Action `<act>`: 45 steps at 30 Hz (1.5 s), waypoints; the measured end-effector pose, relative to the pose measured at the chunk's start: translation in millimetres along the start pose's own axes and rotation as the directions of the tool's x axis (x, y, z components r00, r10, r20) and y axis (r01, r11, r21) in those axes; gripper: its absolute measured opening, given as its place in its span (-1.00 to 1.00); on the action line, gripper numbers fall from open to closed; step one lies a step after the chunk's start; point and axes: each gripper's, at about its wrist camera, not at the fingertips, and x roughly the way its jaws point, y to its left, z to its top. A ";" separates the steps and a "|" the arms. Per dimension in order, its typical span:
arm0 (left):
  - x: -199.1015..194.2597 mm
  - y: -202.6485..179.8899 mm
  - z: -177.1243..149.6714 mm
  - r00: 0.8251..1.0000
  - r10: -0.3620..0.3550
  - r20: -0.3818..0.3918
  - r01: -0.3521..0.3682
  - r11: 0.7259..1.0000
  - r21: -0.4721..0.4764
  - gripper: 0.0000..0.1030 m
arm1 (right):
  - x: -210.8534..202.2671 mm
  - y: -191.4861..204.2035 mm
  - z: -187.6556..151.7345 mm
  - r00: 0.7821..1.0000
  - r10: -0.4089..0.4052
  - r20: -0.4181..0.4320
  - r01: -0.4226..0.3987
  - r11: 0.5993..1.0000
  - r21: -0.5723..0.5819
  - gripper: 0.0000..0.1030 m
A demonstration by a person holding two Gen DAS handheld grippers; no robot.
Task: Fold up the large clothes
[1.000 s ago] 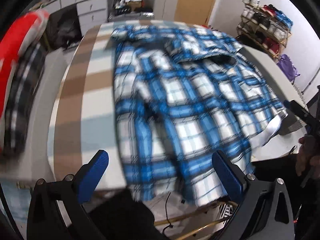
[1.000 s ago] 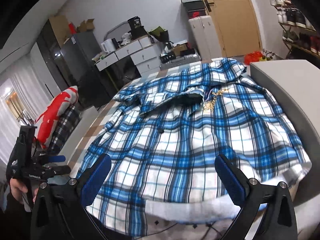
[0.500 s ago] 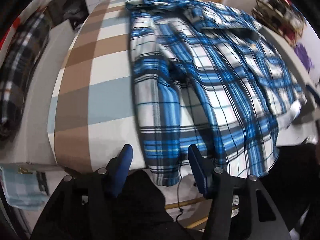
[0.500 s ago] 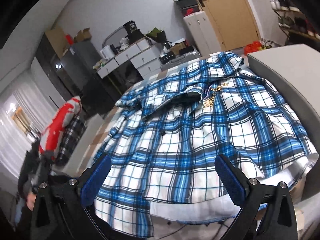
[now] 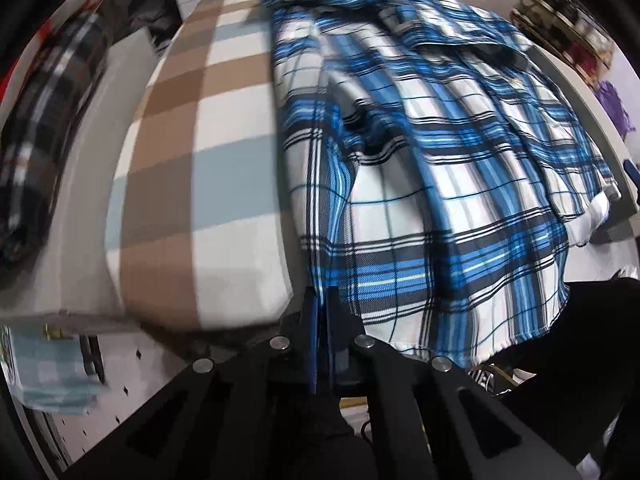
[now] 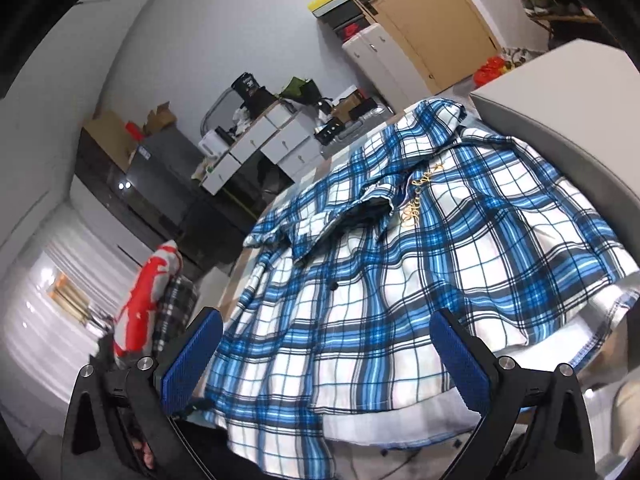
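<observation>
Both left gripper (image 5: 322,312) pads on shirt (image 5: 440,184) hem

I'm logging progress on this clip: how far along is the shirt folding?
Early. Done: the blue-and-white plaid shirt lies spread on the brown-checked bed cover. In hand: the left gripper is shut on the shirt's near hem corner; the right gripper is open above the hem. Left: no fold made yet.

We see even indoor light with soft shadows. Strong fisheye bending curves both views inside black corners. In the left wrist view, motion blur smears the shirt (image 5: 440,168) and bedspread (image 5: 192,168); the right wrist view is sharper, with bright curtains (image 6: 44,304) washed out.
</observation>
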 end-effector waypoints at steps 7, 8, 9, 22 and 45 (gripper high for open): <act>-3.1 22.7 -16.3 1.000 -0.017 -0.011 0.016 0.996 -0.087 -1.00 | 0.7 -1.2 -0.1 1.000 0.002 -0.009 -0.002 1.000 0.008 1.00; -4.4 23.2 -16.7 1.000 -0.022 -0.004 0.021 0.996 -0.092 -1.00 | 0.4 -1.2 -0.1 1.000 0.003 -0.008 -0.002 1.000 0.009 1.00; -5.9 22.9 -16.4 1.000 -0.014 0.005 0.014 0.996 -0.092 -1.00 | 0.4 -1.2 -0.4 1.000 0.002 -0.007 -0.002 1.000 0.010 1.00; 20.3 7.3 41.1 0.998 -0.058 -0.015 0.056 0.993 -0.102 0.13 | 1.4 -8.7 -0.5 1.000 -0.001 -0.017 0.002 0.999 0.052 1.00; 26.7 22.3 37.5 1.000 0.023 -0.013 -0.024 0.998 -0.062 -1.00 | -0.6 -9.6 -1.0 1.000 0.016 -0.012 -0.015 0.997 0.076 1.00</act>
